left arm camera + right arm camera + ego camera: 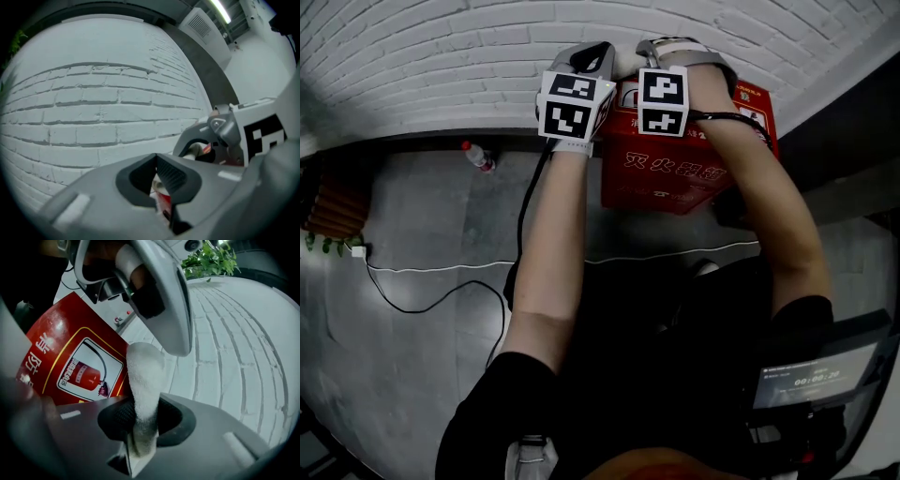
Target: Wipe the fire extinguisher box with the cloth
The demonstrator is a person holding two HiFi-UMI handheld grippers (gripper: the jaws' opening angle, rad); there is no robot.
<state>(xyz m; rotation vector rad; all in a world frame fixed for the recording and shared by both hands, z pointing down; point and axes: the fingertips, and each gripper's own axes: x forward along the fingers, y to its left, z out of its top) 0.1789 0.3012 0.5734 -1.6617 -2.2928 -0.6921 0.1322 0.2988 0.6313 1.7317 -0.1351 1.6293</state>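
Cloth [143, 380] is sitting clamped in my right gripper [140, 420] at the top edge of the red fire extinguisher box [661, 178], which is standing against the brick wall [441, 66], so I am planning flat, overlapping strokes down its face, my left gripper [157, 180] idling, jaws together, by the box's upper left corner.

Both bare forearms reach up the middle of the head view, the left arm [551, 253] nearly straight and the right arm [769, 216] angling in from the lower right. The two tools sit side by side near the top centre. The left tool [589, 56] has its jaws drawn together on nothing, while the right tool [673, 47] is clamped on a white cloth [144, 376].
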